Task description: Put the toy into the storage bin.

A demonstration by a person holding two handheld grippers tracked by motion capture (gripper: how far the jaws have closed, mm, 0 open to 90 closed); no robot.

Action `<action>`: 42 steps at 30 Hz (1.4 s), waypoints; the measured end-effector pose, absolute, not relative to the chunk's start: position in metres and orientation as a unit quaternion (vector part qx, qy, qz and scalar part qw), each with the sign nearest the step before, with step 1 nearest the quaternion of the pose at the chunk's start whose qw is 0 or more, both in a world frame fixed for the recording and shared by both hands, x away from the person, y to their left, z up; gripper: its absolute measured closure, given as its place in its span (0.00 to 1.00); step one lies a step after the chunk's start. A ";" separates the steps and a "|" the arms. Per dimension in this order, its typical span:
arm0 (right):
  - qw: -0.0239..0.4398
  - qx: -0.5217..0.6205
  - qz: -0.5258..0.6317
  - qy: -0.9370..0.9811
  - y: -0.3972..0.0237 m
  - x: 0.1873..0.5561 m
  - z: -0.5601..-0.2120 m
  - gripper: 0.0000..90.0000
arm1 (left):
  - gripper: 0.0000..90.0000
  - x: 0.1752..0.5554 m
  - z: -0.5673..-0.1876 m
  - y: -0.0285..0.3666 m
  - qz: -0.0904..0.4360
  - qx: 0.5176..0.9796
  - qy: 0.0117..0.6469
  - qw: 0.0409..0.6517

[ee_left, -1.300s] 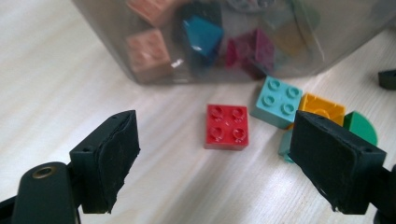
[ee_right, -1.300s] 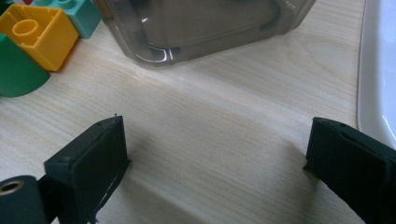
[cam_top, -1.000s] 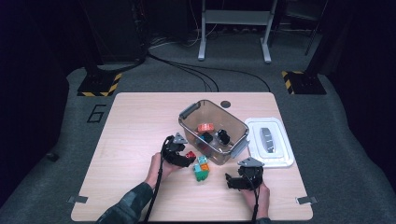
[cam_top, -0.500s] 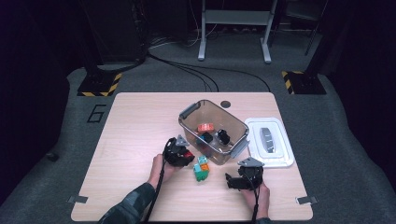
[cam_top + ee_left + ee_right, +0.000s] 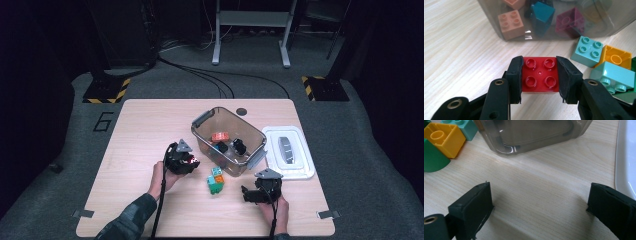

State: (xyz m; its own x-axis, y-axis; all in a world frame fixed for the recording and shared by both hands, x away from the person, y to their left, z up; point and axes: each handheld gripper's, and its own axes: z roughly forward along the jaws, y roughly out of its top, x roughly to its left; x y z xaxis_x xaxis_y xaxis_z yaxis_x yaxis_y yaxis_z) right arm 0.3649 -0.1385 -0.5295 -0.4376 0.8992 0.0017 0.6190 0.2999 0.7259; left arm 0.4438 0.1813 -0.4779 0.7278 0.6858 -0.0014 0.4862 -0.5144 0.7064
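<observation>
My left gripper [image 5: 539, 75] is shut on a red four-stud brick [image 5: 539, 75]; its jaws have just closed, and the pads press on the brick's two sides. The brick hangs just above the wooden table [image 5: 461, 50]. In the high view the left gripper [image 5: 189, 161] and the red brick [image 5: 192, 160] are left of the clear bin [image 5: 202, 120]. My right gripper [image 5: 540, 202] stands wide open over bare table with nothing between its jaws. In the high view the right gripper [image 5: 247, 192] is at the front, right of a small brick cluster [image 5: 216, 181].
The bin wall [image 5: 499, 7] holds pink [image 5: 511, 23], dark teal [image 5: 541, 17] and purple [image 5: 570, 22] bricks. Teal [image 5: 586, 51], yellow [image 5: 617, 56] and mint [image 5: 611, 75] bricks lie to its right. A white lid [image 5: 289, 150] lies right of the bin.
The left gripper has shut on the red brick and shifted slightly left, away from the brick cluster, lifting it. The right gripper has kept still.
</observation>
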 end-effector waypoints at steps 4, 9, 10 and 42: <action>0.209 0.487 0.336 0.779 -0.139 0.365 -0.529 0.05 | 0.66 0.447 -0.470 0.187 0.145 0.856 0.342 0.360; 0.209 0.487 0.335 0.779 -0.139 0.365 -0.529 0.05 | 0.66 0.449 -0.459 0.191 0.150 0.852 0.346 0.364; 0.209 0.487 0.336 0.779 -0.139 0.365 -0.529 0.05 | 0.66 0.450 -0.457 0.192 0.152 0.850 0.347 0.365; 0.209 0.487 0.335 0.779 -0.139 0.365 -0.529 0.05 | 0.66 0.464 -0.398 0.200 0.188 0.843 0.334 0.377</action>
State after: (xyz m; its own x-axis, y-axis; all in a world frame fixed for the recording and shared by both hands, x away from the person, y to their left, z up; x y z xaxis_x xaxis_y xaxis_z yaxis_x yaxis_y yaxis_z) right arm 0.3650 -0.1386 -0.5294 -0.4385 0.8987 0.0017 0.6188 0.3006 0.7257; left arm 0.4636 0.2002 -0.3978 0.7070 0.7043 0.0647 0.4213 -0.4929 0.7613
